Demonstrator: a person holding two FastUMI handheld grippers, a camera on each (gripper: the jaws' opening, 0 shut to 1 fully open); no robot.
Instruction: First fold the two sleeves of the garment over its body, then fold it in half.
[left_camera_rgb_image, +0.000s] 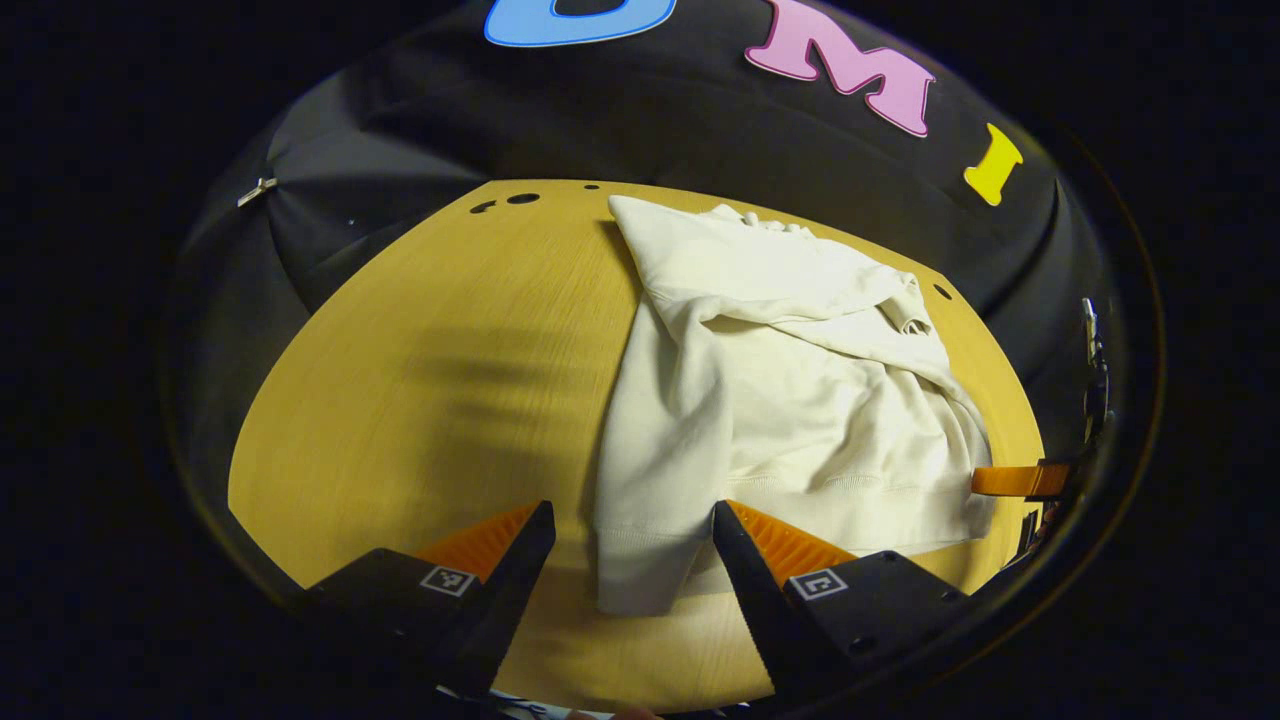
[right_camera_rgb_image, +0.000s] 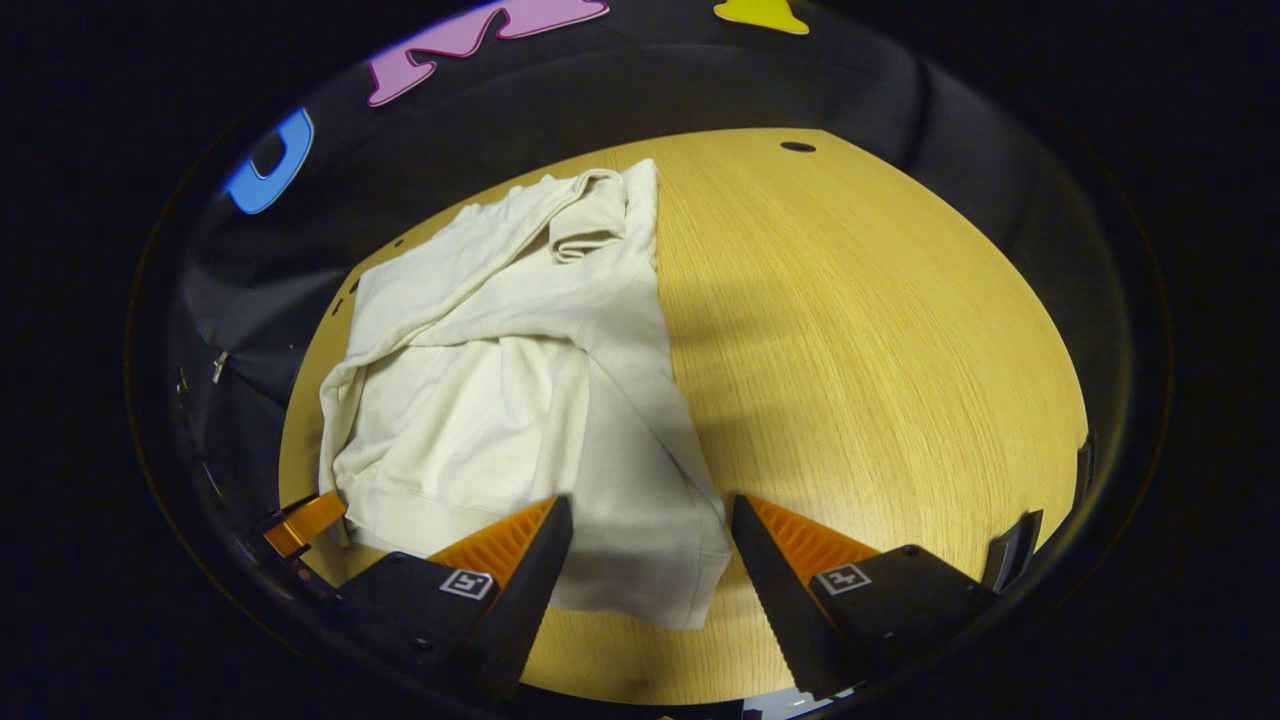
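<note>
While above garment (left_camera_rgb_image: 790, 400), both tools gape empty.

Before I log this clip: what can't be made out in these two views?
- Garment: layers beneath the folded sleeves, hidden by the cloth itself, both views.
- Its near hem corner: covered by the right gripper finger, right gripper view.
- Left gripper: as seen from the right gripper view, cut by the left edge.

I can read no text, brand or number anywhere. The only signs I see are small square black-and-white markers (left_camera_rgb_image: 447, 579) on the gripper bodies (coded patterns, not letters), seen in the left gripper view and the right gripper view.
</note>
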